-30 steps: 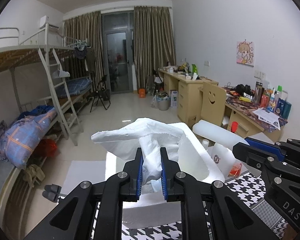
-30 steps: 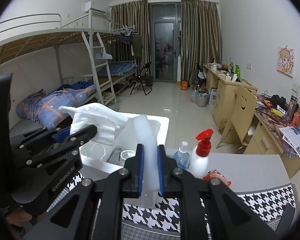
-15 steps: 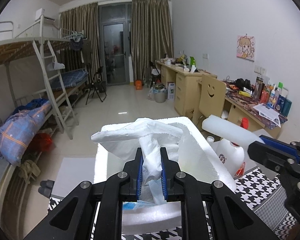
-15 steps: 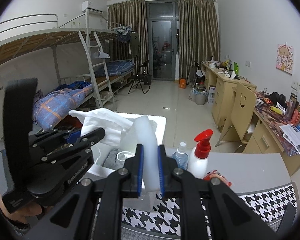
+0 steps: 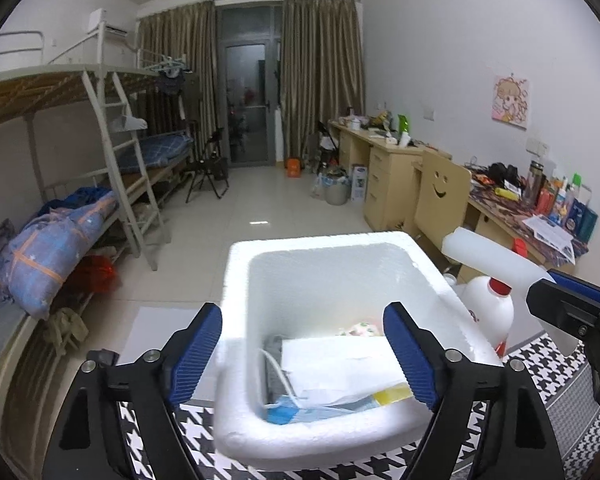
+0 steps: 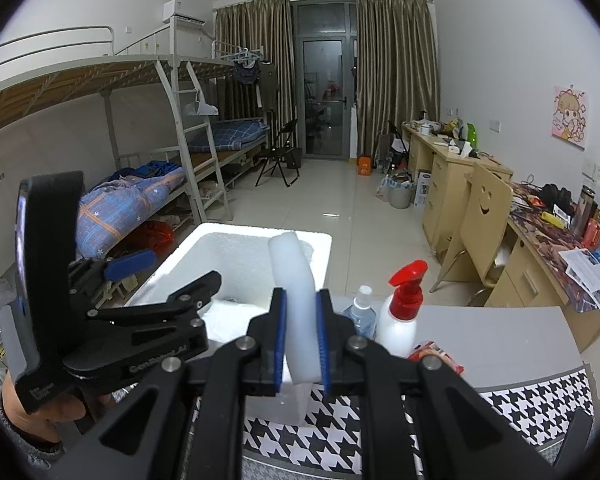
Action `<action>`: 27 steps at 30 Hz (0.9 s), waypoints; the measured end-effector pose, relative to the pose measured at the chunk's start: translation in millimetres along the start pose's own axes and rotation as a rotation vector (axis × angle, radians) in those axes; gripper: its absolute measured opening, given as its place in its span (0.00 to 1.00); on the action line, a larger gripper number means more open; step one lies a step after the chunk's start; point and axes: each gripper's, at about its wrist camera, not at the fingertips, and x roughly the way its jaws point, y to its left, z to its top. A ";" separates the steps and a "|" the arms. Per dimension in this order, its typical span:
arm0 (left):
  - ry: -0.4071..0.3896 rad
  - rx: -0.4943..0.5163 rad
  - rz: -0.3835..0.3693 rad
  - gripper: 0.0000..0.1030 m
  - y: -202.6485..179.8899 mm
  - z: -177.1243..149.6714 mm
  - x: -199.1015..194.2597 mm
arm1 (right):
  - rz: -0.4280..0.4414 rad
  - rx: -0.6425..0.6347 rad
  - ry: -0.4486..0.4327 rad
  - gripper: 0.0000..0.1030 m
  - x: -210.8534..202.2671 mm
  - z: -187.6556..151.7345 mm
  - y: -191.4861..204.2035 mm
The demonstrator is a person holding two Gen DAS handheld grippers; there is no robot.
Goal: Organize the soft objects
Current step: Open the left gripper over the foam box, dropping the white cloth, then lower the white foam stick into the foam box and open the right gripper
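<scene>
Grainy matt foam box (image 5: 236, 364) (white polystyrene, seemingly) on a woven houndstooth cloth (image 5: 540, 364).

White walls (image 5: 440, 40), tiled floor (image 5: 268, 216), bunk beds (image 6: 148, 92) — brown curtains (image 6: 396, 72)

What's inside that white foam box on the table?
In the white foam box lie a white paper sheet on top, a blue face mask with its white ear loop, and something yellow. Whatever is beneath the sheet is covered.

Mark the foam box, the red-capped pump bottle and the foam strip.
foam box (image 5: 236, 320), left wrist view, left wall of its rim
pump bottle (image 6: 398, 326), right wrist view, white body
foam strip (image 6: 294, 276), right wrist view, middle above the right gripper's pads
</scene>
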 end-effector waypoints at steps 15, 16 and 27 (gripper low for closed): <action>-0.042 -0.035 0.108 0.97 26.1 -4.5 -22.1 | 0.041 -0.021 0.018 0.17 18.3 6.4 11.4; -0.045 -0.036 0.114 0.97 27.3 -5.1 -23.5 | 0.046 -0.017 0.023 0.17 20.5 7.2 11.4; -0.063 -0.032 0.154 0.99 37.6 -11.4 -36.0 | 0.064 -0.029 0.049 0.18 40.1 9.2 20.9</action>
